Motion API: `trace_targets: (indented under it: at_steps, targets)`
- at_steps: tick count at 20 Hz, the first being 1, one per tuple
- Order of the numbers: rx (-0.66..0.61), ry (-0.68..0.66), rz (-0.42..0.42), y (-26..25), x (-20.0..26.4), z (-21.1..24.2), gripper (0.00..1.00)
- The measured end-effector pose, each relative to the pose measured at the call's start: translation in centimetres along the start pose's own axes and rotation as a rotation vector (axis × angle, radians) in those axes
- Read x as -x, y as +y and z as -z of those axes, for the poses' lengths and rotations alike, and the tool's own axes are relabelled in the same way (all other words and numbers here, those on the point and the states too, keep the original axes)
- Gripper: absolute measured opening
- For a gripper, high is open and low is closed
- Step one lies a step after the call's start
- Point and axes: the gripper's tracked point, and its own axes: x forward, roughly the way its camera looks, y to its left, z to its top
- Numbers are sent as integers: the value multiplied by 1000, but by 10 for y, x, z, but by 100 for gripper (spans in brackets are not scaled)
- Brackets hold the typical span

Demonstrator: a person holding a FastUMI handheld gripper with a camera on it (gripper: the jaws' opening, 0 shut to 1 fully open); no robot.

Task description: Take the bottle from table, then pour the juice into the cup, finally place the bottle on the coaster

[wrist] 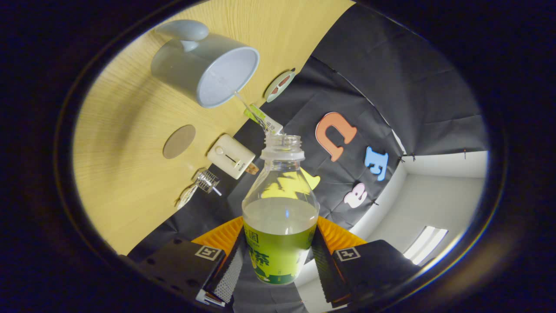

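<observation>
My gripper (278,254) is shut on a clear plastic bottle (280,204) with a green label, one finger on each side of its lower body. The bottle is uncapped and holds pale juice up to about its shoulder. It is tipped towards a grey-blue cup (204,65) with a handle, which stands on the wooden table (126,174) beyond the bottle's mouth. A thin clear stream (245,104) runs from the mouth to the cup's rim. The round brown coaster (179,141) lies on the table beside the cup, with nothing on it.
Near the table's edge are a cream box-shaped device (230,161), a small wire-and-metal object (204,181), a green-and-white packet (260,116) and a small round disc (280,85). The black cloth wall rises behind the table's edge.
</observation>
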Motion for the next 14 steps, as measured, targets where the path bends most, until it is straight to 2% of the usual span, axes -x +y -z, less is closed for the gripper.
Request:
trace_targets:
  at_steps: [14]
  targets:
    - [47, 5, 26, -22, -7, 4, 80]
